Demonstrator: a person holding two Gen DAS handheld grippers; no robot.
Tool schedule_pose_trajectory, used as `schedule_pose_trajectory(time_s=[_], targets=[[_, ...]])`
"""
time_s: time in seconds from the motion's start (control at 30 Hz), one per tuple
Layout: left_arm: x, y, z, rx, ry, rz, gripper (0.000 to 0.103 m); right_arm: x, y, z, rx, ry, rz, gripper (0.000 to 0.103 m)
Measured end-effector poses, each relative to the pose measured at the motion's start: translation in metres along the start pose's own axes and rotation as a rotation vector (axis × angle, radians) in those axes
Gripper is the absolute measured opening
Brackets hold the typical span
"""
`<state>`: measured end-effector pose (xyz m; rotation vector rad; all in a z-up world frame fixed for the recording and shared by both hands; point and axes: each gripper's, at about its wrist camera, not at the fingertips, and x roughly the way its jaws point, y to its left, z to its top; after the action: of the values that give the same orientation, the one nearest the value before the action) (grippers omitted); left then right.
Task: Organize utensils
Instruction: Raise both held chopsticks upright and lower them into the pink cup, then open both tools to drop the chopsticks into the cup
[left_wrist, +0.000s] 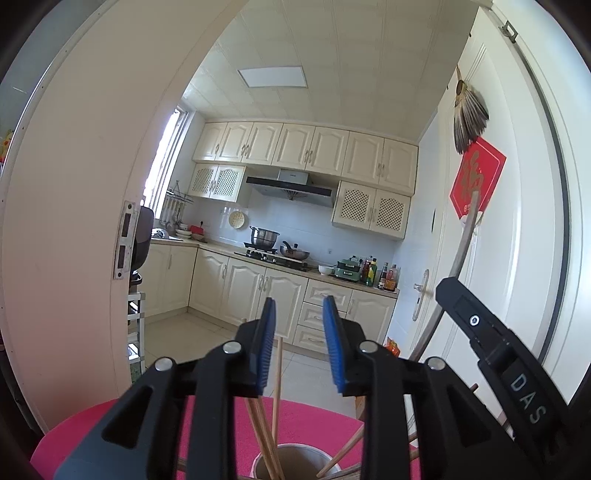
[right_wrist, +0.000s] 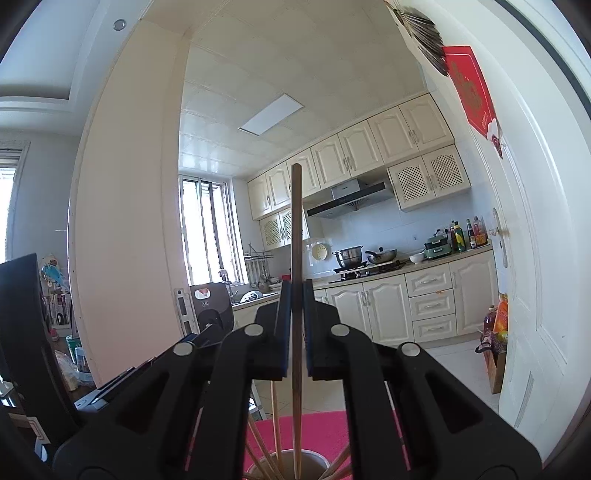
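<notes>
My right gripper (right_wrist: 294, 295) clamps dark wooden chopstick (right_wrist: 296, 229) upright; left gripper (left_wrist: 299, 325) part-open, empty. Lower straight into steel cup (right_wrist: 317, 461), avoid leaning sticks.

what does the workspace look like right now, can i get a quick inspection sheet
surface: pink mat under the holder, bare around it.
job's things: utensil holder at the bottom edge with several light chopsticks standing in it; one dark chopstick upright with its lower end in the holder.
clutter: nothing seen on the mat.
grippers: left gripper open, nothing pressed between its pads; right gripper shut on the dark chopstick.
cables: nothing seen.
surroundings: kitchen beyond a doorway, cream cabinets, pot on the stove, bottles on the counter, white door with a red sign.
</notes>
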<state>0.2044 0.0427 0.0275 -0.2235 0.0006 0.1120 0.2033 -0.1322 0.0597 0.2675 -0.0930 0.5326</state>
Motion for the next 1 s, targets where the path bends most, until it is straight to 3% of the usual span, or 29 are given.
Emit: schedule_pose_trajectory(time_s=[0.6,0.67,0.73,0.8,1.0], targets=[[-0.008,0.012,0.01,-0.032,0.025,0.028,0.028,0.003,0.004,0.002,0.001,0.046,-0.003,0.007],[-0.009,0.012,0.011,-0.032,0.024,0.028,0.028,0.001,0.004,0.002,0.0,0.044,-0.007,0.011],[-0.011,0.012,0.012,-0.031,0.028,0.029,0.029,-0.001,0.005,0.004,0.008,0.041,-0.007,0.031],[-0.012,0.012,0.013,-0.034,0.03,0.029,0.029,-0.004,0.007,0.006,0.0,0.03,-0.006,0.044],[-0.02,0.012,0.019,-0.032,0.033,0.025,0.029,-0.013,0.011,0.012,-0.013,0.022,-0.02,0.044]])
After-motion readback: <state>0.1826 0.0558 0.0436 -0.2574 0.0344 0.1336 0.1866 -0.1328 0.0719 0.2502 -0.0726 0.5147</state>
